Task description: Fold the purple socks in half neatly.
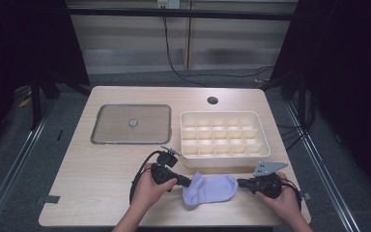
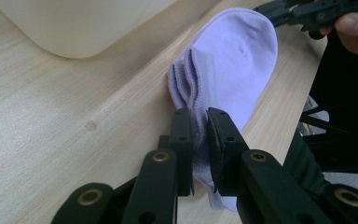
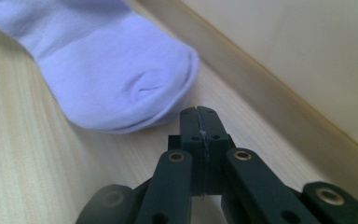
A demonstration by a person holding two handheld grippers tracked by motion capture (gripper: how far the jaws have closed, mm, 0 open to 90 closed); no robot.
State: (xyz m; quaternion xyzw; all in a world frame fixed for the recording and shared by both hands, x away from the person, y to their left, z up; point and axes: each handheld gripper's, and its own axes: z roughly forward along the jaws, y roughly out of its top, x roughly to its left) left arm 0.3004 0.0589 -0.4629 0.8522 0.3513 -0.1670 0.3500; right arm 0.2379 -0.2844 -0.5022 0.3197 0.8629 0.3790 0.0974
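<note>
Sock (image 1: 211, 189) at lower centre is pinched by the left gripper (image 2: 199, 122) alone. Right gripper (image 3: 200, 116), clenched empty beside the toe, risks shoving it askew.

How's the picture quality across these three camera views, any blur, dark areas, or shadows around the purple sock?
High view: the table is evenly lit, its surroundings are very dark, and the image is rather soft. Left gripper view: the sock is sharp at its cuff folds, where the left gripper pinches it. Right gripper view: the sock's toe is crisp with a soft shadow beneath, while the divided box looks pale and featureless; the right gripper is in focus.
</note>
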